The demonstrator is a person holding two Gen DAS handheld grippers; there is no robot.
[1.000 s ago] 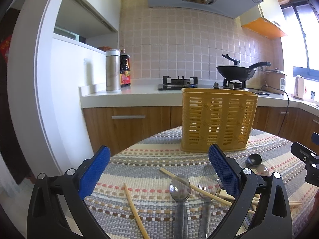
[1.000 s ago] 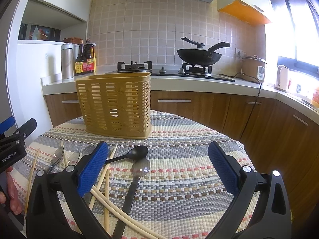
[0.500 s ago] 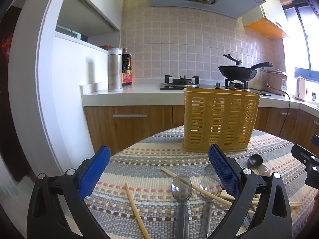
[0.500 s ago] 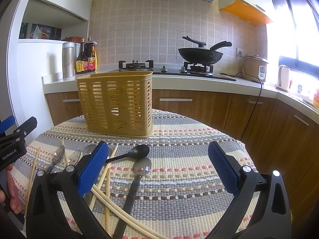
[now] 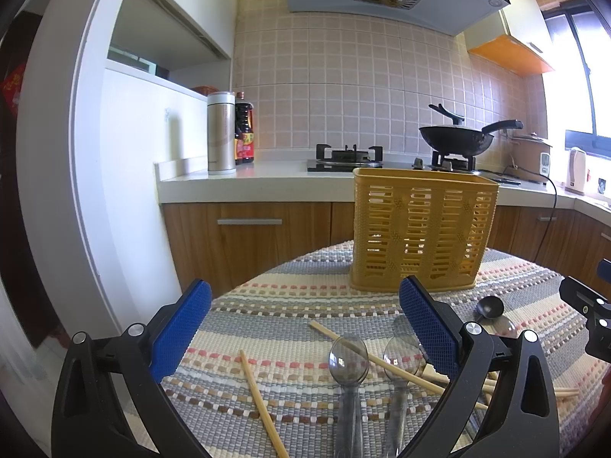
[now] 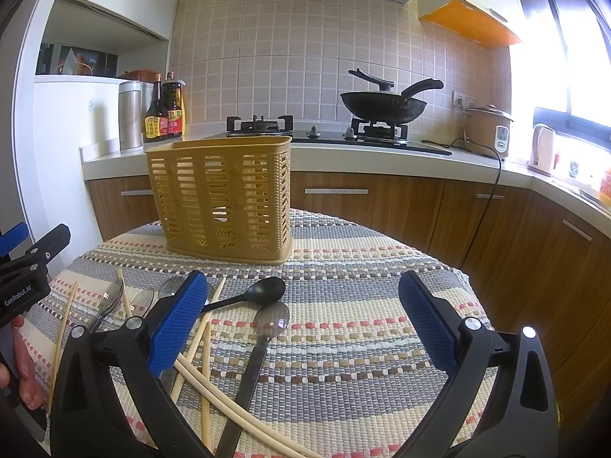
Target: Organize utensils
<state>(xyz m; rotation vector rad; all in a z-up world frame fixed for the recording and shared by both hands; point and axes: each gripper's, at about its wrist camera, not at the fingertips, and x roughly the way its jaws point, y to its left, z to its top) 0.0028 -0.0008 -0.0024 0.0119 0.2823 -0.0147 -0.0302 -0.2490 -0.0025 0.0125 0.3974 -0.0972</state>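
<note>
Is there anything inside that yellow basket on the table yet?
Through the slotted walls of the yellow basket only light and the far wall show; no utensil stands inside or above its rim. The very bottom is hidden behind the solid base band, so something small lying flat there cannot be ruled out.

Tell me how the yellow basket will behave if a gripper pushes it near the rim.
The basket stands tall on a narrow base, so a push near the rim would probably tip it rather than slide it. Its slotted plastic walls look thin, and nothing shows through them, so it is likely light. The woven cloth under it may grip the base and add to the tipping.
</note>
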